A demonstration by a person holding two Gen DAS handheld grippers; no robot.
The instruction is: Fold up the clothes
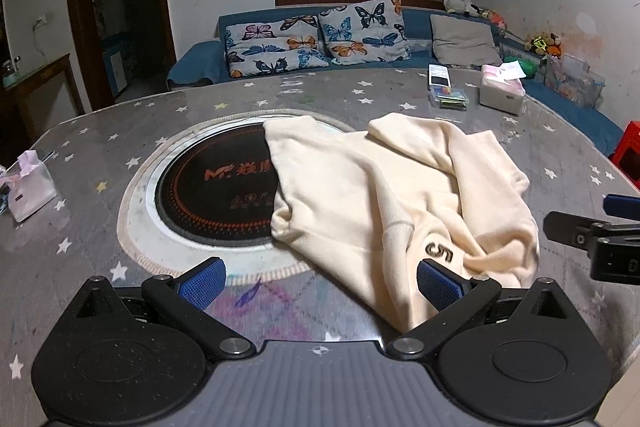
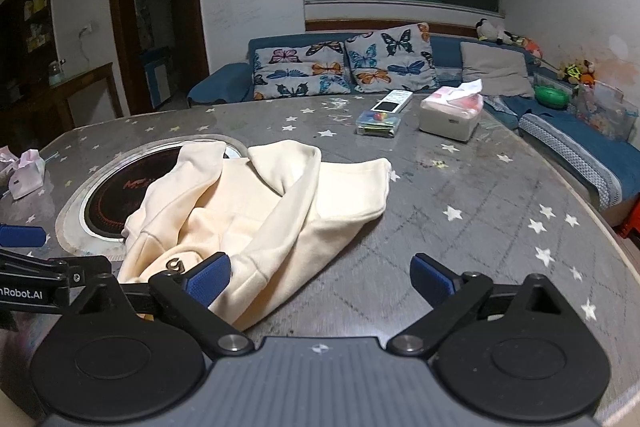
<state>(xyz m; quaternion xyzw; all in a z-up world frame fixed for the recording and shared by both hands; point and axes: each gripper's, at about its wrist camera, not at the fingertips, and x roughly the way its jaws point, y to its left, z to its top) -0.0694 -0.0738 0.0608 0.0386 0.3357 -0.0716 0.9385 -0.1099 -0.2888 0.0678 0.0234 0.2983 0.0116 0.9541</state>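
Sweatshirt (image 1: 404, 203): cream, crumpled in a heap mid-counter (image 1: 100, 299), its 9 o'clock edge draped over the round black hotplate (image 1: 212, 195) set into the surface. "5" patch faces up at the garment's 6 o'clock edge, just ahead of the left tool.

Progress, my read: barely started. No flat panel, no clean crease. Sleeves or hood lie bunched across the body, one flap sticking out toward 2 o'clock in the right view. Spreading flat, squaring up and all folds look left to do.

Left tool (image 1: 320, 285): fingers wide apart, holding nothing. Its right pad overlaps the cloth near the "5" in the picture; touching or just above it, can't tell.
Right tool (image 2: 320, 281): fingers wide apart, nothing held. Its left pad overlaps the near hem, the right pad is over bare counter.

Hard to make out:
- which lump is sleeve, which is hood; folds hide the layout
- hem and cuffs mostly tucked under
- hotplate lettering partly covered by the cloth
- each tool shows only as a sliver at the other view's edge

Clutter at 1 o'clock, well apart from the garment: tissue box (image 2: 450, 117), small clear box (image 2: 378, 123), remote (image 2: 392, 103). Pink bag (image 1: 30, 187) at 9 o'clock.
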